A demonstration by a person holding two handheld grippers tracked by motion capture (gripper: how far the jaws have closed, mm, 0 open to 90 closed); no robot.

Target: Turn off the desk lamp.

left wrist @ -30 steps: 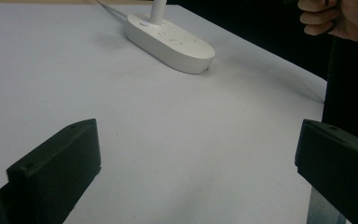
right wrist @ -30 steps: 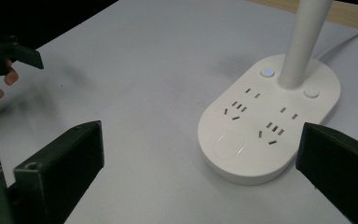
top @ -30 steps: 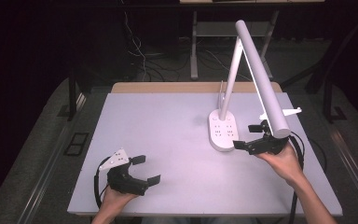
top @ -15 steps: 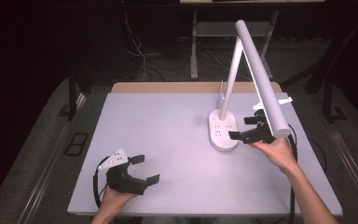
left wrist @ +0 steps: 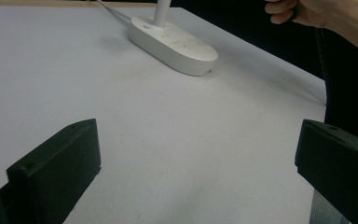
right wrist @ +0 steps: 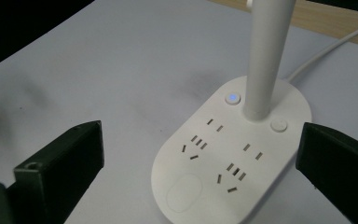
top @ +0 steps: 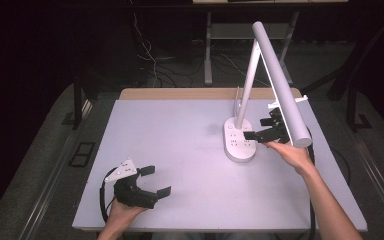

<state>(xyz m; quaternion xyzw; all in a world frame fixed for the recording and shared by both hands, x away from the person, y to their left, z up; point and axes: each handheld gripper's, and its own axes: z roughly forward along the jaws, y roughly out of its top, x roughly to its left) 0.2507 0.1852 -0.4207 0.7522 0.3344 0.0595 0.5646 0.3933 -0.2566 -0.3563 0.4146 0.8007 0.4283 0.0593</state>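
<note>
Currently, the left gripper (top: 154, 182) rests low at the near-left of the table (top: 180, 130), jaws spread wide and empty. The lamp base (top: 239, 139) stands right of centre, long axis running near-to-far. The right gripper (top: 260, 128) hovers beside it, jaws wide, empty.

The high view looks forward and down over the whole surface (top: 190, 150); the left gripper view sits low, facing across it toward the far lamp base (left wrist: 175, 44); the right gripper view looks down on that base (right wrist: 233, 158) from close.
</note>
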